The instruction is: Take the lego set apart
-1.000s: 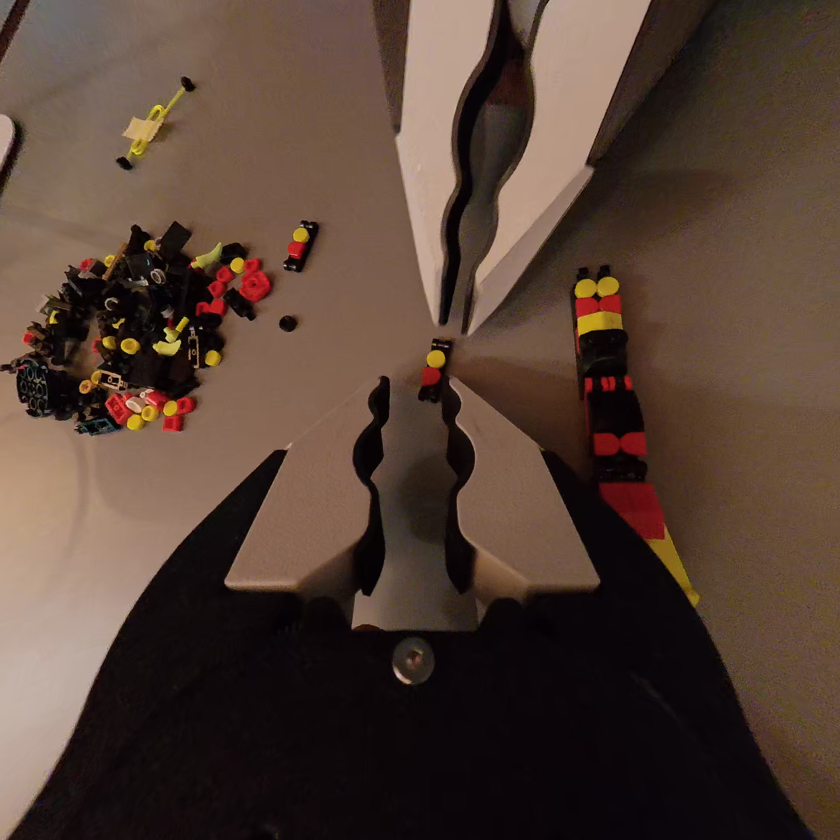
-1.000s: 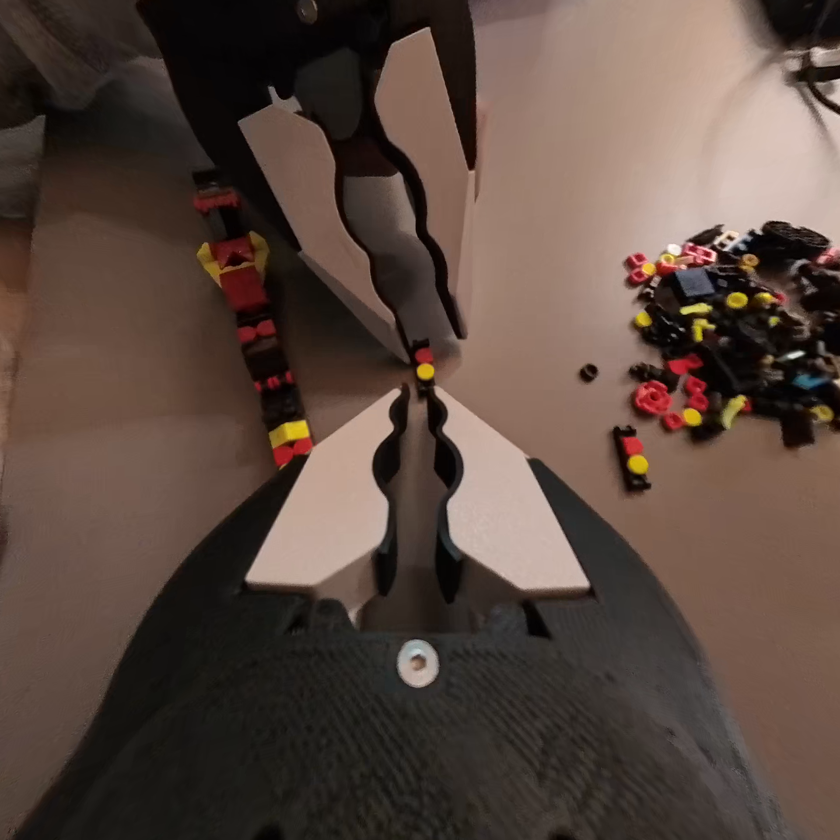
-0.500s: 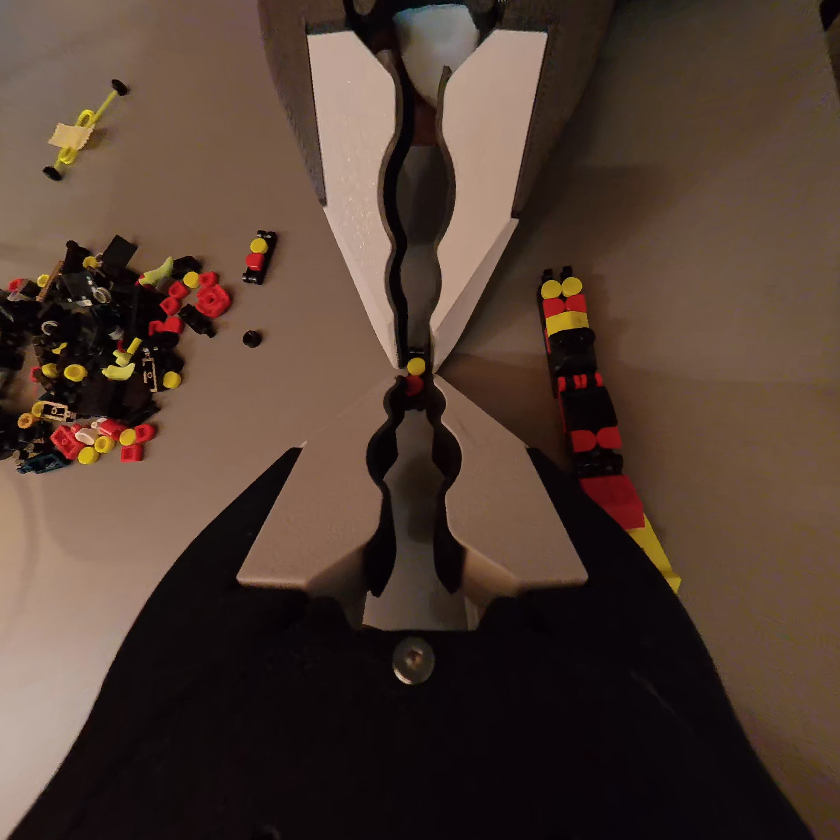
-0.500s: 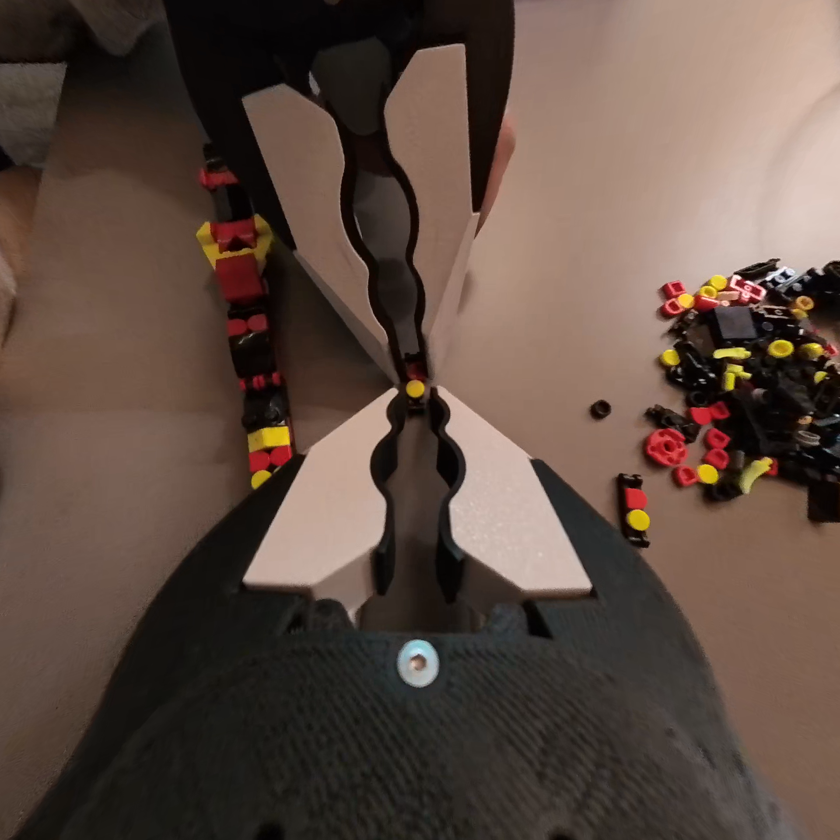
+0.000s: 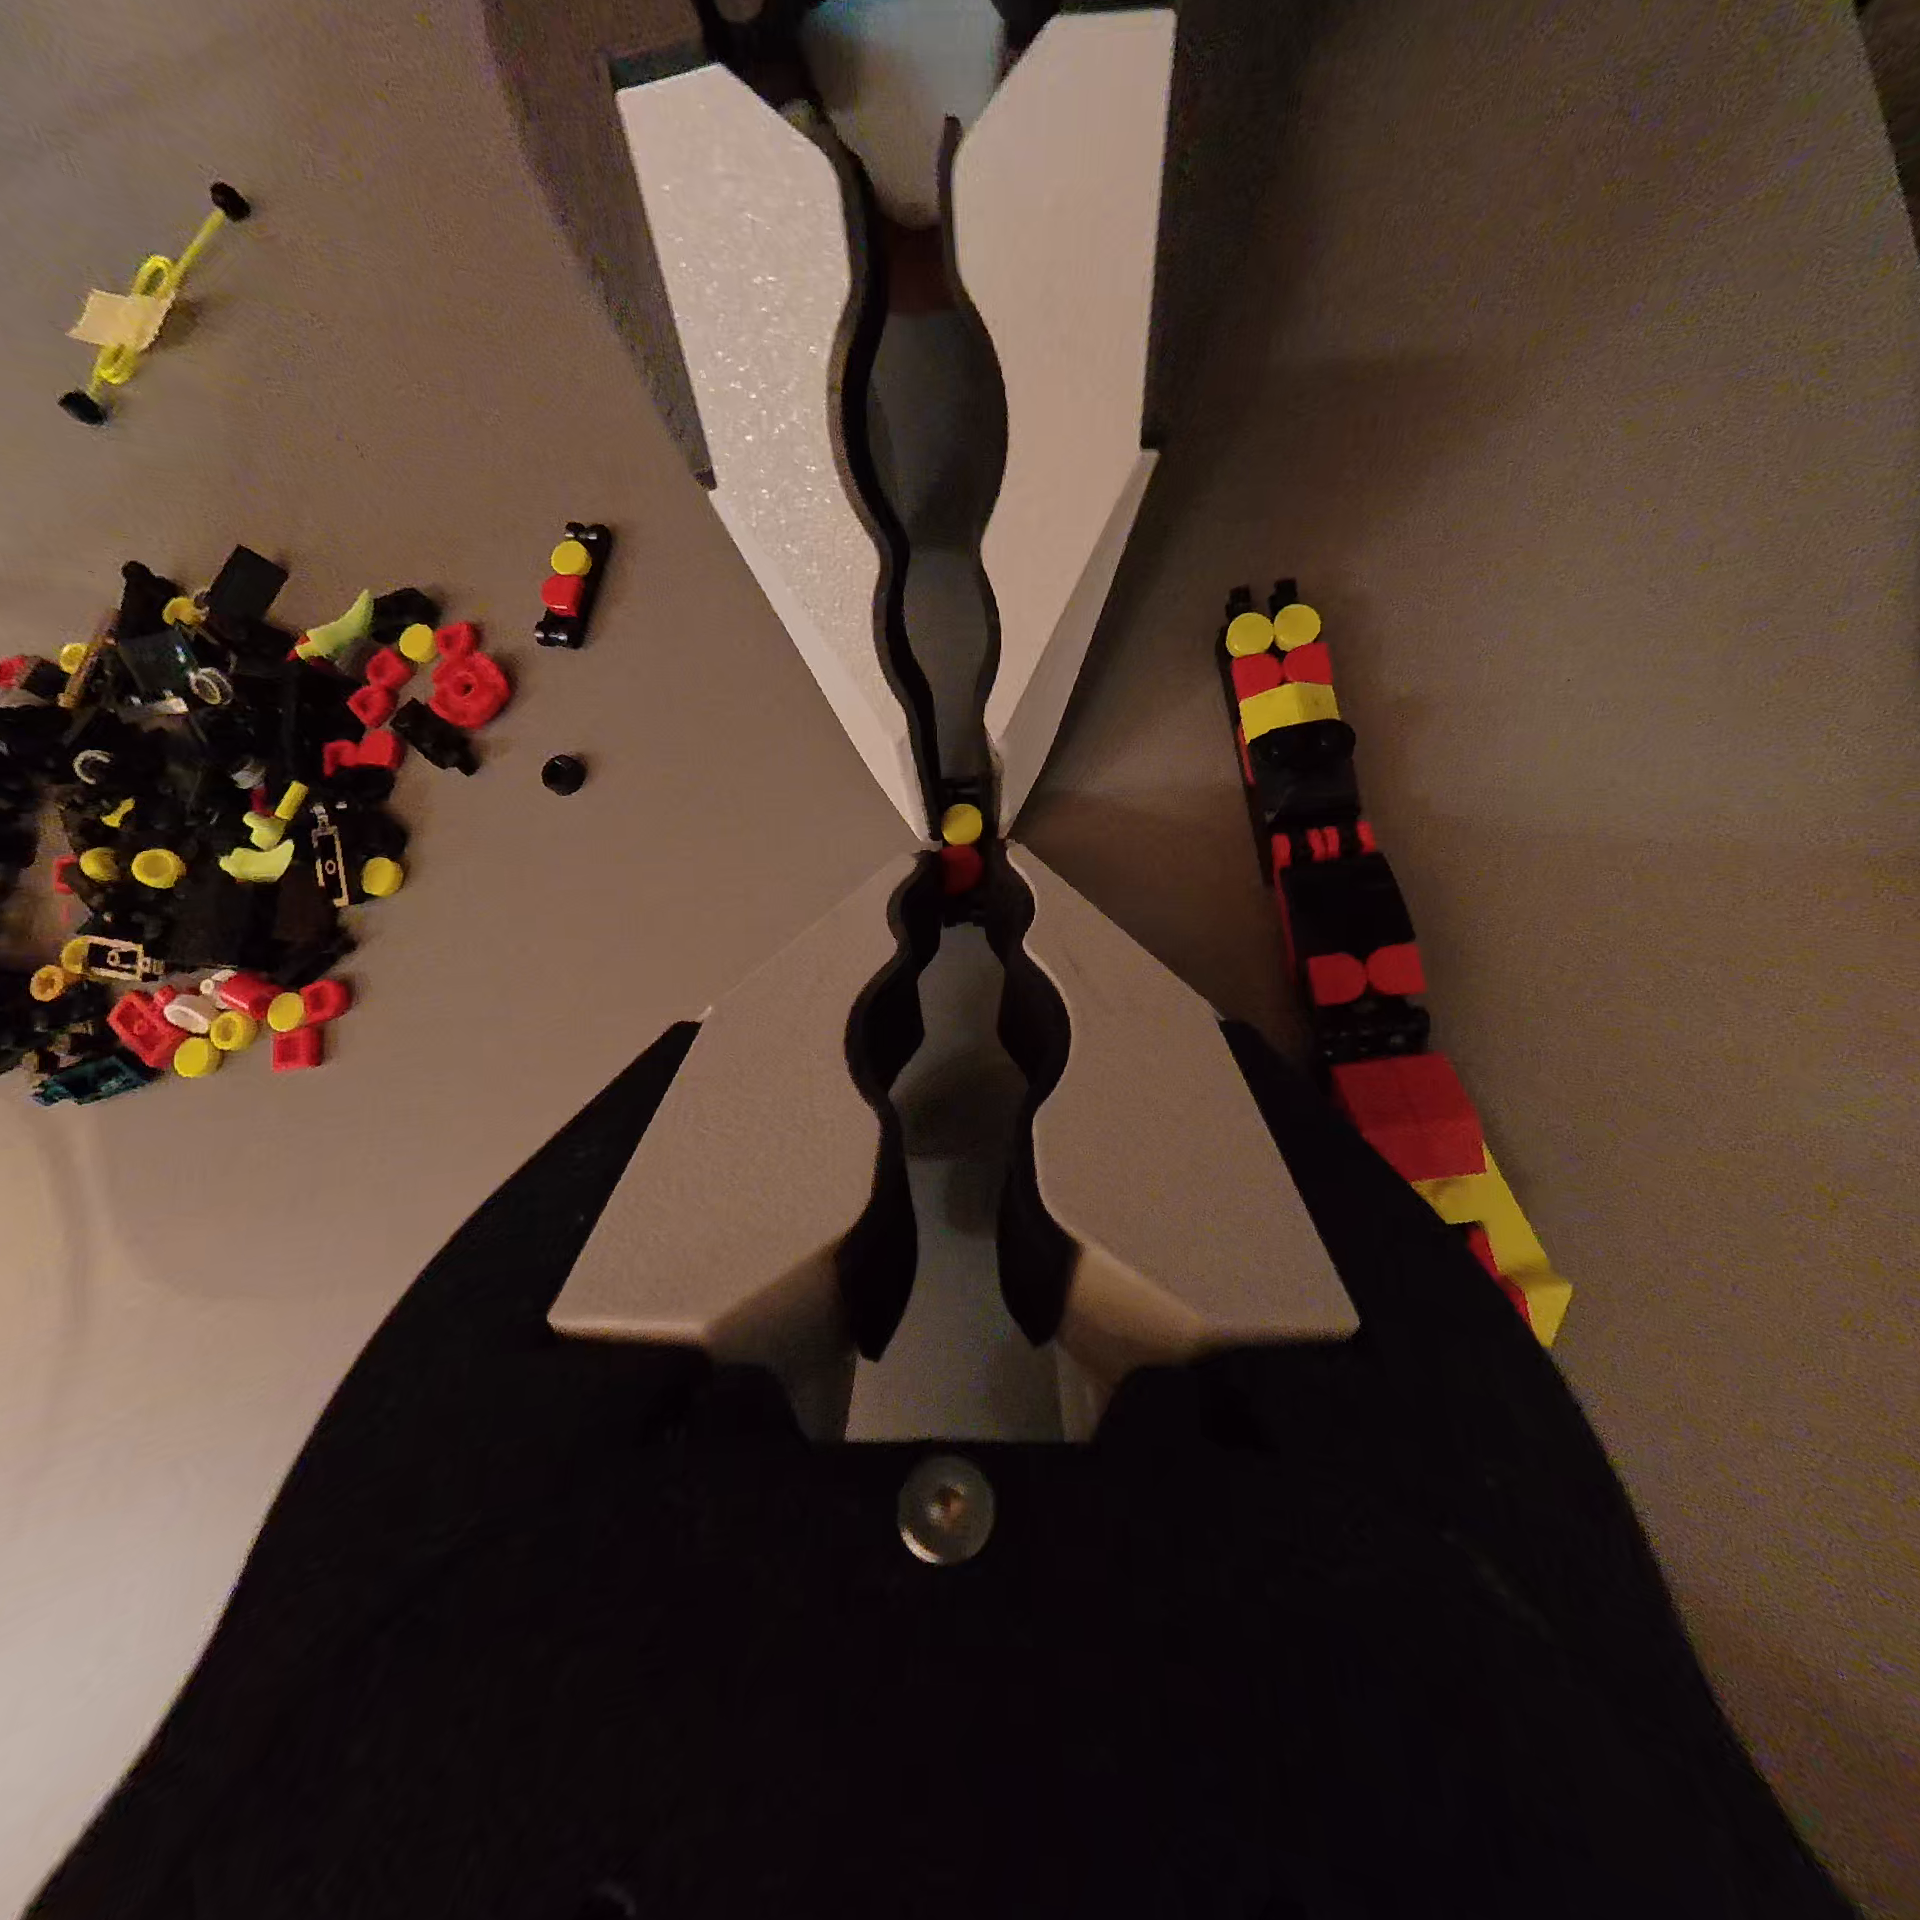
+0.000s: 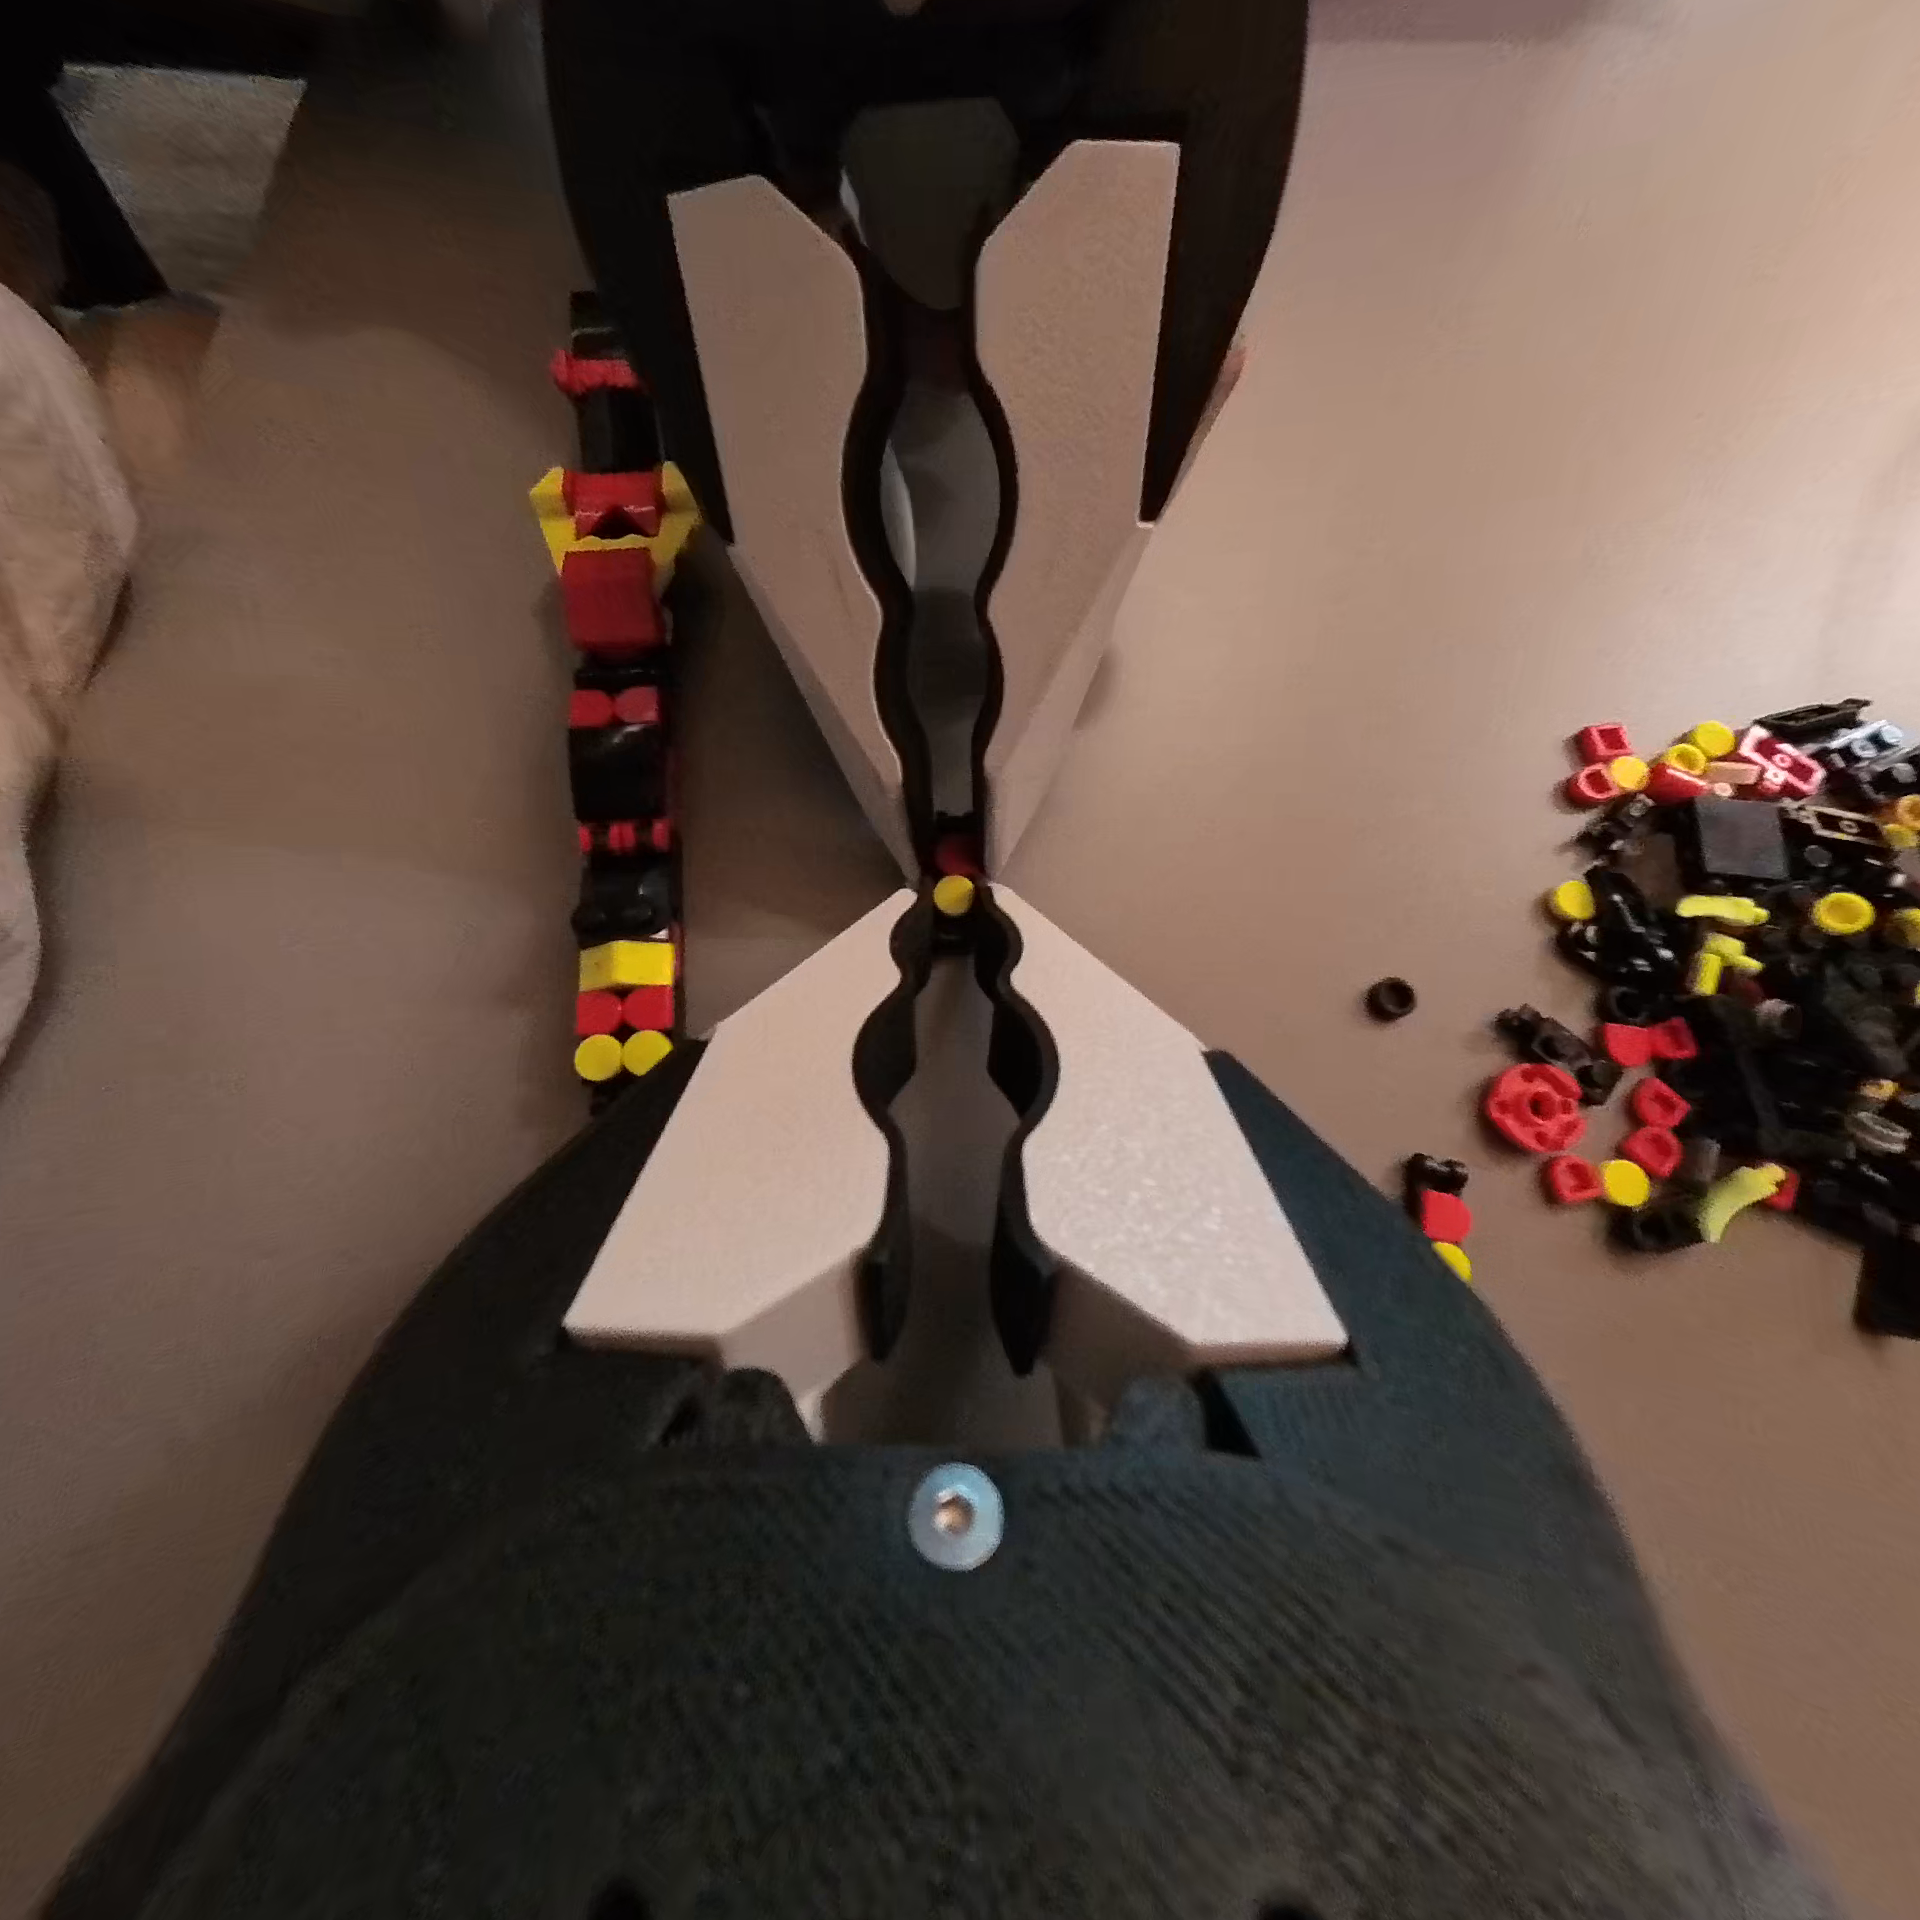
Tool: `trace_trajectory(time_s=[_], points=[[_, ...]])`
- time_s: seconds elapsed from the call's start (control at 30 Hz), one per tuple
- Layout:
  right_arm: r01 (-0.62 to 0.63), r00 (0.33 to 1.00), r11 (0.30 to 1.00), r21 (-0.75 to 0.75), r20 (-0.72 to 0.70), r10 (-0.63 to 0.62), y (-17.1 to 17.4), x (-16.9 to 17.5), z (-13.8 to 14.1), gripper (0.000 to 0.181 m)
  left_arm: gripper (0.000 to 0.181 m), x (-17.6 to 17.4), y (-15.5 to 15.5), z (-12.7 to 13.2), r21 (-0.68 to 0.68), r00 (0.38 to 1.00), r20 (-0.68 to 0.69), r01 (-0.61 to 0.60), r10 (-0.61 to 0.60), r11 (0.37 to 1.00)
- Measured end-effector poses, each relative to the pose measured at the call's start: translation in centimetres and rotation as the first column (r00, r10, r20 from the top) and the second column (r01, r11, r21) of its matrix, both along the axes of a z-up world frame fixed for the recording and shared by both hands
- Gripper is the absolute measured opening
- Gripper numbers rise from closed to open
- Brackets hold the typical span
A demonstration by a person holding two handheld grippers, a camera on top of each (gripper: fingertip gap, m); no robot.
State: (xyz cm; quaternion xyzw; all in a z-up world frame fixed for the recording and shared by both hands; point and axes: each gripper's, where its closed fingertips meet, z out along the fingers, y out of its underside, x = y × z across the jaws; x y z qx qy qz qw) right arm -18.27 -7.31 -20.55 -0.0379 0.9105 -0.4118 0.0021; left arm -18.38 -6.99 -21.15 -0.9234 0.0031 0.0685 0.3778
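The two grippers met tip to tip over the table, both clamped on one small lego piece. In the left wrist view, the left gripper reached up from 6 o'clock and its tongs were closed on the end of the piece that carried a red stud. The right gripper came down from 12 o'clock and pinched the end with the yellow stud. The piece was a short black strip, held between the two sets of tips at the centre of the view.

The right wrist view showed the same grip from the other side: the right gripper rose from 6 o'clock onto the yellow end of the small lego piece, and the left gripper came from 12 o'clock onto the red end.

The rest of the lego set, a long row of black, red and yellow bricks, lay on the table at 3 o'clock of the held piece in the left view, near the grippers but apart from them. A heap of loose bricks sat well apart at 9 o'clock. Between the heap and the grippers lay a second small strip with a yellow and a red stud, and a lone black ring. A thin yellow-green rod with black ends lay at 10 o'clock.
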Motion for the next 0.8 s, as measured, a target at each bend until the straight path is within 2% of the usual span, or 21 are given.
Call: trace_trajectory(time_s=[0.2, 0.57, 0.6, 0.67, 0.7, 0.73, 0.8], points=[[-0.01, 0.998, 1.0, -0.003, 0.064, 0.01, 0.1, 0.2, 0.1, 0.004, 0.013, 0.1, -0.1, 0.0, -0.102, 0.994, -0.093, 0.045, -0.055, 0.994], [-0.004, 0.985, 1.0, -0.008, 0.173, 0.005, 0.1, 0.2, 0.3, 0.004, 0.012, 0.2, -0.1, -0.1, -0.108, 0.993, -0.108, 0.045, -0.057, 0.993], [0.007, 0.978, 0.999, -0.051, 0.206, 0.004, -0.2, 0.3, 1.0, 0.005, 0.013, 0.3, -0.1, -0.1, -0.112, 0.993, -0.104, 0.053, -0.065, 0.992], [0.144, 0.88, 0.939, -0.313, 0.475, 0.023, -1.4, -0.4, 6.6, 0.003, 0.013, 0.5, 0.1, -0.1, -0.11, 0.993, -0.097, 0.059, -0.07, 0.992], [0.152, 0.904, 0.941, -0.302, 0.428, -0.008, -1.2, -1.2, 6.4, 0.004, 0.013, 0.5, 0.1, -0.2, -0.112, 0.992, -0.104, 0.064, -0.075, 0.992], [0.121, 0.956, 0.962, -0.246, 0.288, -0.046, -0.7, -1.7, 5.1, 0.005, 0.013, 0.5, 0.1, -0.2, -0.108, 0.993, -0.098, 0.059, -0.07, 0.992], [0.097, 0.96, 0.976, -0.196, 0.277, -0.04, -0.1, -0.7, 4.1, 0.005, 0.013, 0.5, 0.1, -0.2, -0.093, 0.996, -0.075, 0.05, -0.057, 0.994]])
